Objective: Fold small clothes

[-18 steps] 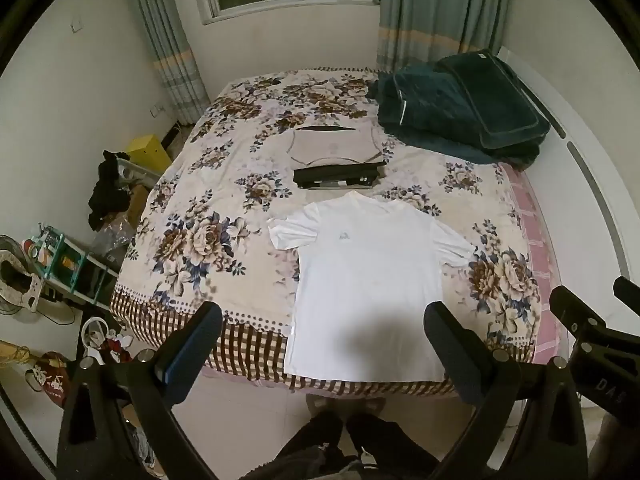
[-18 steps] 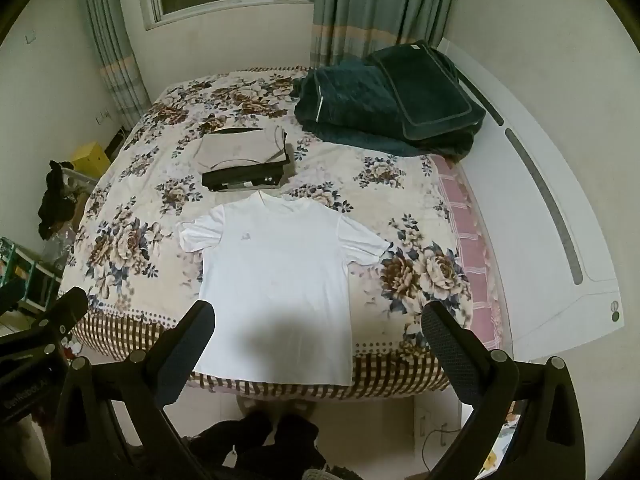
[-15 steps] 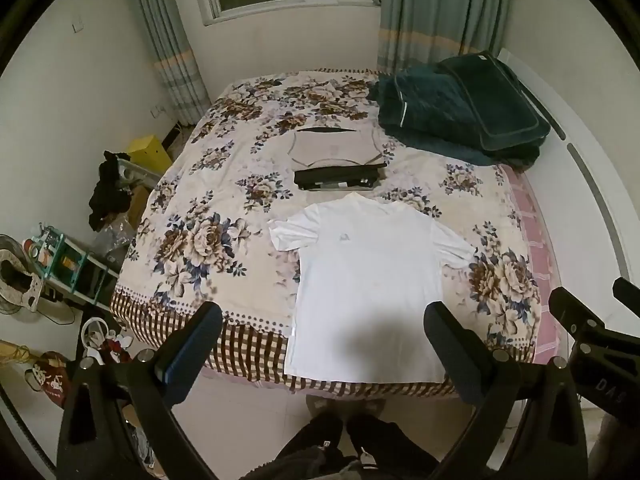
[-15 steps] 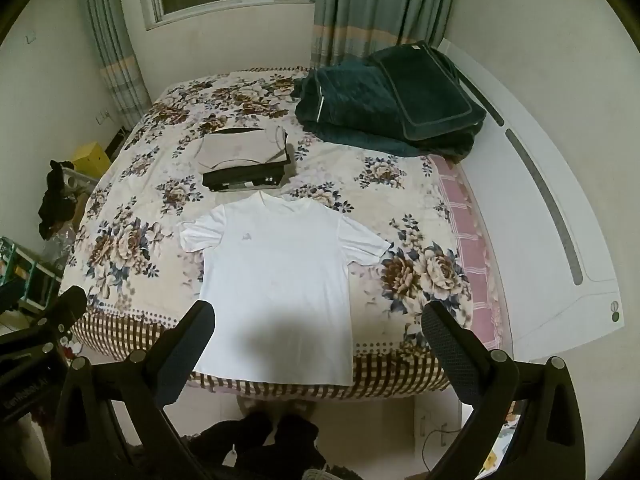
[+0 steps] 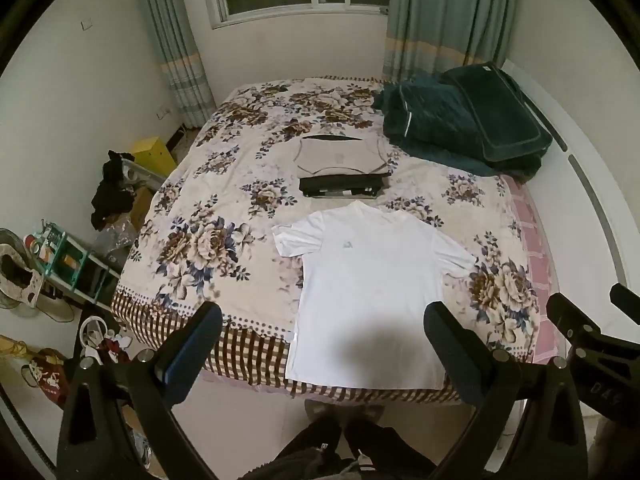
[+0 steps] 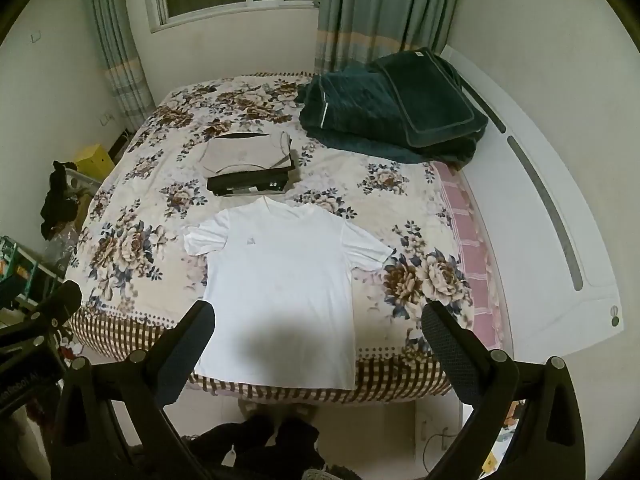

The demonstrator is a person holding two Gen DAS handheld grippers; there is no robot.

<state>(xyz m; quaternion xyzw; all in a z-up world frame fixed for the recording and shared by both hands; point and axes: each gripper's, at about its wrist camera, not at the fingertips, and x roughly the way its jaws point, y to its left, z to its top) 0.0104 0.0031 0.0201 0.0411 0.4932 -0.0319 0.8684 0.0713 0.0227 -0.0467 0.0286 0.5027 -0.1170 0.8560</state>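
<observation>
White T-shirt [image 5: 368,292] lies flat, unfolded, on the bed [image 5: 208,240]. Both the left tool [image 5: 320,336] and right tool [image 6: 316,330] gape wide, empty, above. Folding hasn't begun; likely next, grasp a sleeve.

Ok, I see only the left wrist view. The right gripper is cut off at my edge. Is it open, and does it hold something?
Observer: The right gripper is open, jaws wide apart, and it holds nothing. The near hem of the white T-shirt shows between its fingers.
Operator: And the floor to the right of the bed? I cannot see it.
Observer: What looks like a thin cable lies on the floor there, beside the foot corner of the bed.
Operator: Does the white board along the bed end somewhere?
Observer: Yes, the white board ends near that corner, with a small round fitting at its end.
</observation>
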